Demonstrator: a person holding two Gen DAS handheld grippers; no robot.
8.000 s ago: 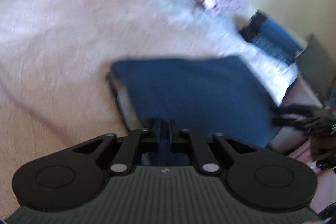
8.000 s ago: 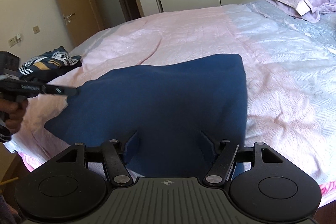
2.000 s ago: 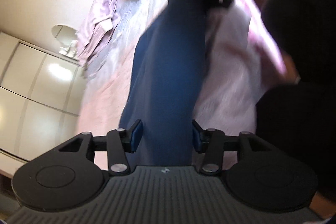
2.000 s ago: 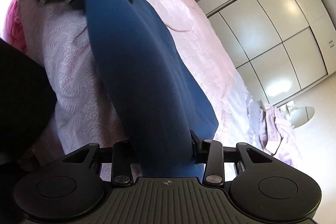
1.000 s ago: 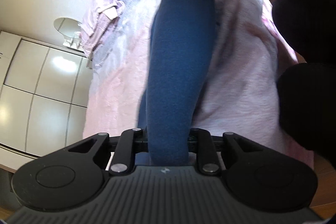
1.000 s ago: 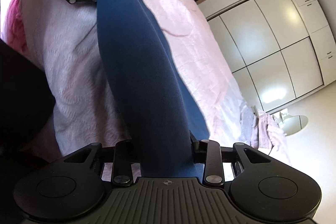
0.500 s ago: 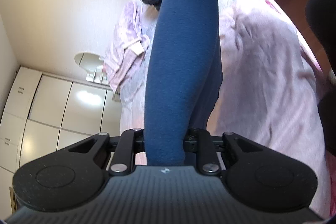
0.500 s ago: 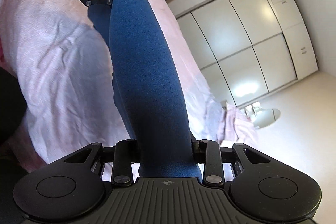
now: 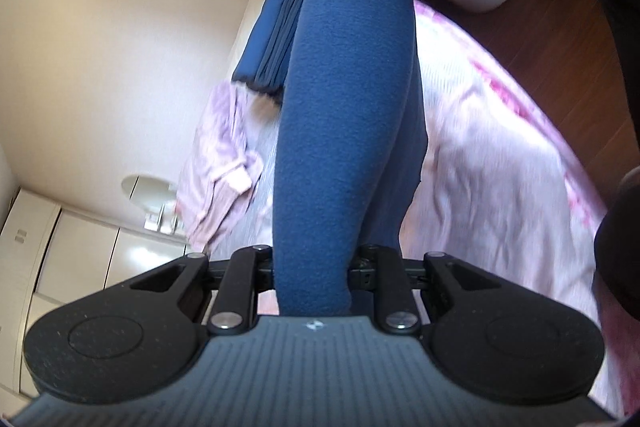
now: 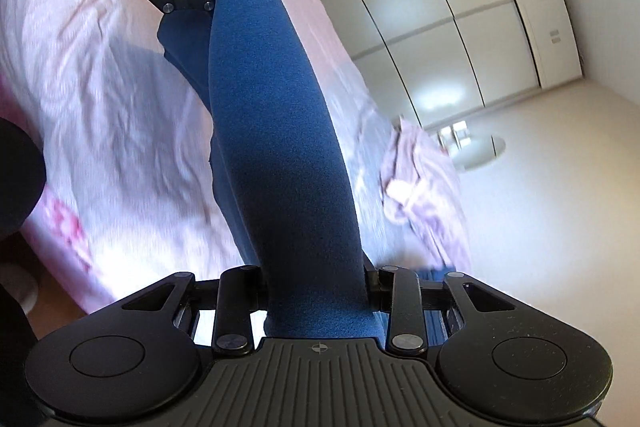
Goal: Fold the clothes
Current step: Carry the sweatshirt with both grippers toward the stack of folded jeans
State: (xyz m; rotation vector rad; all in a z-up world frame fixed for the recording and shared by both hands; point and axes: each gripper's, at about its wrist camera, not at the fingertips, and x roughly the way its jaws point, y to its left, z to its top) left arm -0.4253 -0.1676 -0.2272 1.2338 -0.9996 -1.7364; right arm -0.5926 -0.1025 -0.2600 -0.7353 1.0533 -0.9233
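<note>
A dark blue fleece garment (image 9: 344,131), folded into a thick band, hangs stretched in the air above a bed with a pale pink quilted cover (image 9: 492,187). The left gripper (image 9: 314,273) has its fingers clamped on one end; the right gripper (image 10: 316,291) has its fingers clamped on the other. Each gripper faces the other along the cloth. To do this step well, keep both grips firm, hold the band level and taut, and lower it onto the bed evenly so the layers stay aligned.
</note>
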